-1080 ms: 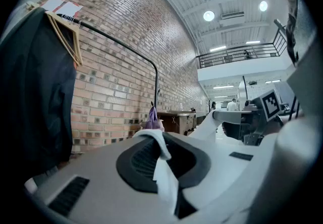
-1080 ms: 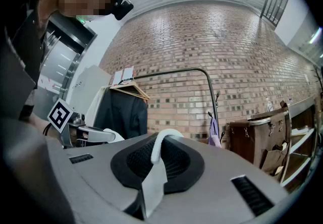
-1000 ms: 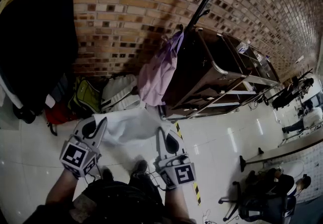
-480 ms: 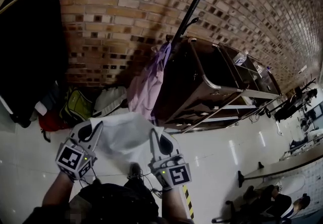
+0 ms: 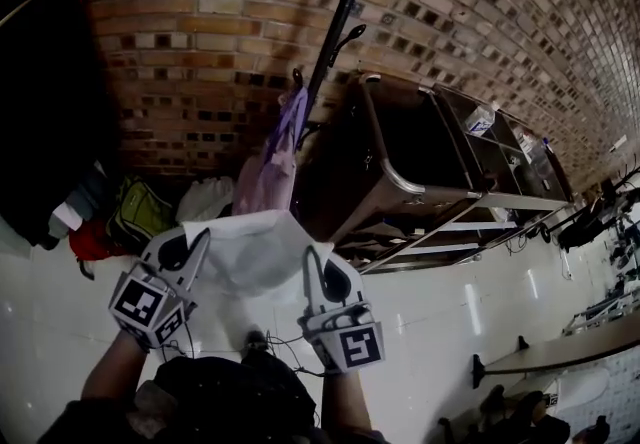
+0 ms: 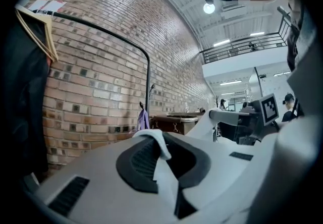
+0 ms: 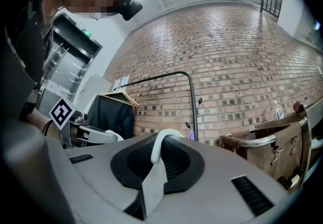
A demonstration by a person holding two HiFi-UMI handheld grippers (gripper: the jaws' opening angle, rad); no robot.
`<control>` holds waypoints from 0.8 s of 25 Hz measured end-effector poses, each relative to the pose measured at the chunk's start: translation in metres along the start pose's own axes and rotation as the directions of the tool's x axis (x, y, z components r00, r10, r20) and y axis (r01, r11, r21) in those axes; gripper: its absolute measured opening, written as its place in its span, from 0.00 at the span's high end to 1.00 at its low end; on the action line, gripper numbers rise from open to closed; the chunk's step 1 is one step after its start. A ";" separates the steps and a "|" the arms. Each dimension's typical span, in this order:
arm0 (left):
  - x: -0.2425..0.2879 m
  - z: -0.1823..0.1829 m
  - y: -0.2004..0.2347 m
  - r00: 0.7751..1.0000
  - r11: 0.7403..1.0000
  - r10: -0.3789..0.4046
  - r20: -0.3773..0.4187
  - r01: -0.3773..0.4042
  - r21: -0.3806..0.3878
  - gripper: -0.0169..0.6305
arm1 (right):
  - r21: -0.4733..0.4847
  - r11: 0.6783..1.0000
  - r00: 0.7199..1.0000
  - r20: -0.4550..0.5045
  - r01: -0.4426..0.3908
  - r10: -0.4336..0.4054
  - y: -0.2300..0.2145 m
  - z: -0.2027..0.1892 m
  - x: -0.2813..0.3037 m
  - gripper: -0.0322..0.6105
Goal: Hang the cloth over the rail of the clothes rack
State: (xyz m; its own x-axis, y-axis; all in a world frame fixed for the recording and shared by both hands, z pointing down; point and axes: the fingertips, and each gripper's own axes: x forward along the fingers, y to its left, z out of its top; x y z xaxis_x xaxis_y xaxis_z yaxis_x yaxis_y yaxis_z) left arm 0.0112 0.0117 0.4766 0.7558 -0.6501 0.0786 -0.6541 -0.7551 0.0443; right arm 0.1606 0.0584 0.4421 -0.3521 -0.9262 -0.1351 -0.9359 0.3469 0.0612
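Cloth [image 5: 250, 254] now nearer rack [image 5: 338, 27]; left tool [image 5: 194, 240], right tool [image 5: 318, 260] pinch its edge.

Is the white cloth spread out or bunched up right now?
Spread: the white cloth stretches between the left gripper and right gripper, each shut on an edge, not yet over the rail.

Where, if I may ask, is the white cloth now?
Head view, lower centre: white cloth stretched between left gripper and right gripper, near the purple garment.
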 end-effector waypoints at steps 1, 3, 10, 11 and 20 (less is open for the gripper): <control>0.011 0.004 -0.007 1.000 1.000 -0.005 0.003 0.005 -0.001 0.93 | 0.003 1.000 1.000 0.007 0.000 0.000 -0.013 0.002 0.000 0.91; 0.032 0.011 -0.020 1.000 1.000 -0.011 0.012 0.011 -0.008 0.93 | 0.004 1.000 1.000 0.020 -0.006 0.006 -0.038 0.008 -0.002 0.91; 0.095 0.016 -0.048 0.999 0.999 0.035 0.002 -0.035 0.010 0.93 | -0.017 0.998 0.998 -0.015 -0.057 0.057 -0.107 -0.004 0.001 0.91; 0.101 0.014 -0.049 0.999 0.999 0.049 -0.001 -0.049 0.001 0.93 | -0.003 0.999 0.998 -0.024 -0.052 0.052 -0.116 -0.009 0.001 0.91; 0.146 0.024 -0.045 0.995 0.995 0.096 -0.030 -0.097 -0.029 0.93 | 0.004 0.999 0.999 -0.030 -0.036 0.036 -0.160 0.000 0.022 0.91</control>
State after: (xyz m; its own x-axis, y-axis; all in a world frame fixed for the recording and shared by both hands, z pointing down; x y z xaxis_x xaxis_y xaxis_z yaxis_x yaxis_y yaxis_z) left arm 0.1516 -0.0515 0.4625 0.6882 -0.7168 0.1123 -0.7249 -0.6858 0.0653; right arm 0.3027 -0.0172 0.4289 -0.3851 -0.9171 -0.1029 -0.9227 0.3805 0.0619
